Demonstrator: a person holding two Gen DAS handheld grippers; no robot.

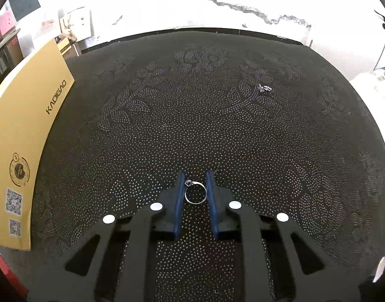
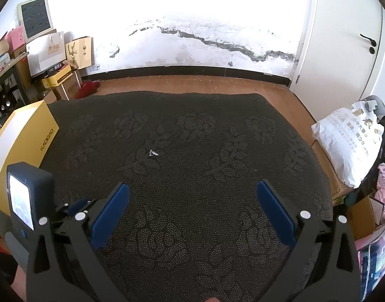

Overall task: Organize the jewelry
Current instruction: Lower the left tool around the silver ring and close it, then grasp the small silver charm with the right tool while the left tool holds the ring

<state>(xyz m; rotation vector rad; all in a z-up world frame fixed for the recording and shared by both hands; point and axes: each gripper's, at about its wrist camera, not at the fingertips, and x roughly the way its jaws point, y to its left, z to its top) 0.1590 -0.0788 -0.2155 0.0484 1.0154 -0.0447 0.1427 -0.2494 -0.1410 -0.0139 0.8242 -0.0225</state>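
Two blue pads of my left gripper point(image 1: 195, 176) stood close together with a silver ring point(image 1: 195, 192) between them, the band lying flat on the dark dotted mat point(image 1: 217, 125). Ring's small stone setting sat at its far-left edge, right against the left pad. Whether the pads actually pinched the band I could not tell; the right side of the band looked to touch the right pad, but only barely.

Right gripper point(image 2: 192, 191) hung over the near part of the mat, jaws spread wide, nothing between them. Beside its left finger I saw the back of the left gripper's body with its small lit screen point(image 2: 21, 201).

Farther out on the mat from the ring, toward the right, lay a second small silver piece point(image 1: 265, 88), shape too small to make out; the right wrist view showed the same piece point(image 2: 153, 153) ahead and left of centre.

Yellow box point(image 1: 23, 136) marked KAOIGAO sat at the mat's left edge. Beyond the mat: wooden floor point(image 2: 192, 83), then a white wall point(image 2: 192, 25) with a dark crack.
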